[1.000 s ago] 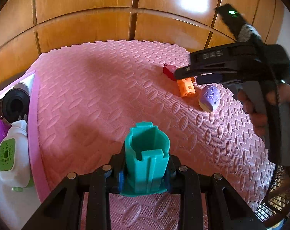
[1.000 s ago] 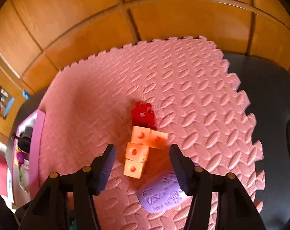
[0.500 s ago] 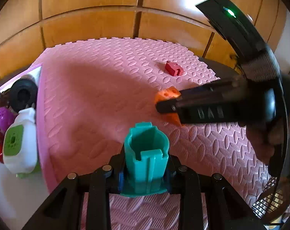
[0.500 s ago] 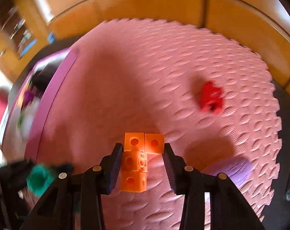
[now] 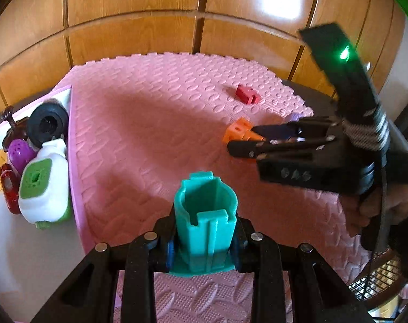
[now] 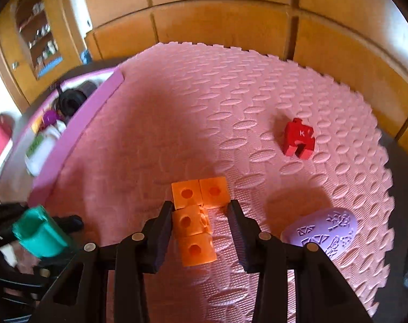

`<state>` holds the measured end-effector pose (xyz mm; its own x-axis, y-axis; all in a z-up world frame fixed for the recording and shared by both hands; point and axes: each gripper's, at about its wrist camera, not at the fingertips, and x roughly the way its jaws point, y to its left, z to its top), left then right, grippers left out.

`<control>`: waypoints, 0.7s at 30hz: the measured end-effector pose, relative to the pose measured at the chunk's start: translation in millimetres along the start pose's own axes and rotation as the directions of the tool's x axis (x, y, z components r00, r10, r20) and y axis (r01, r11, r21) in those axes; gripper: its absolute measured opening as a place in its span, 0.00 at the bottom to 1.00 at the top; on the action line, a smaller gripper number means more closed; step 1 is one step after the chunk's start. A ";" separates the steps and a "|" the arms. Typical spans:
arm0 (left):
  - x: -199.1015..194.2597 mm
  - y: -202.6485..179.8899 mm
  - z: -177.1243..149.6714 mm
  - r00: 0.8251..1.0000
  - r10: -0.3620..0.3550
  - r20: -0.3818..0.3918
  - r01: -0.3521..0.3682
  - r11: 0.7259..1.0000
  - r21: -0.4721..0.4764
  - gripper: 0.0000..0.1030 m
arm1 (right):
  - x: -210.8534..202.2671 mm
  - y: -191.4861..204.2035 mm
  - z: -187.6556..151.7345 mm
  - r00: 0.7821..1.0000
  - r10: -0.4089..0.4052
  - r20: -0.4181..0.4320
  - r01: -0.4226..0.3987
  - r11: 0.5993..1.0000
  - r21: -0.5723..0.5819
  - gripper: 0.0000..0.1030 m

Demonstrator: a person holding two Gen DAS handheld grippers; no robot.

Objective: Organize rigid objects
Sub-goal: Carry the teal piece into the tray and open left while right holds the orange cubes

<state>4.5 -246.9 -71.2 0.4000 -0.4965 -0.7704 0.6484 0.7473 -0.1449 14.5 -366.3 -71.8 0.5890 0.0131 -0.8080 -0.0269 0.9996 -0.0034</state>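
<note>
My left gripper is shut on an upright teal cup-shaped piece, held over the pink foam mat. The same teal piece shows at the lower left of the right wrist view. An orange piece of joined cubes sits between the fingers of my right gripper. Its jaws are closing and the pads press the cubes' sides. In the left wrist view the right gripper holds the orange piece just above the mat. A red block and a purple oval toy lie on the mat.
A pink-rimmed tray left of the mat holds a white and green toy, a black wheel and several small toys. Wooden panels stand behind the mat. A person's hand grips the right tool.
The right gripper narrowed onto the orange piece, rolled, and carried it left, away from the red block and purple toy. The left gripper and teal piece barely moved.
</note>
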 end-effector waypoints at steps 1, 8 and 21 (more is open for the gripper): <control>-2.7 -0.6 1.4 1.000 -0.005 0.011 0.005 1.000 -0.001 0.29 | -1.4 -1.9 0.0 1.000 0.002 0.000 -0.002 1.000 0.005 0.38; -28.8 0.5 10.9 0.996 -0.054 0.073 0.057 0.998 -0.030 0.29 | -1.8 -4.5 -1.6 1.000 0.002 0.007 -0.003 1.000 0.013 0.33; -86.3 28.6 21.7 0.986 -0.022 0.165 0.036 0.996 -0.085 0.30 | -2.2 3.4 -4.6 0.998 -0.042 0.041 0.044 0.998 -0.049 0.30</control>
<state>2.6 -192.3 4.6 0.4877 -0.5787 -0.6537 0.6048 0.7639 -0.2250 9.4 -363.1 -72.7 0.6220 -0.0280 -0.7825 -0.0404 0.9969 -0.0677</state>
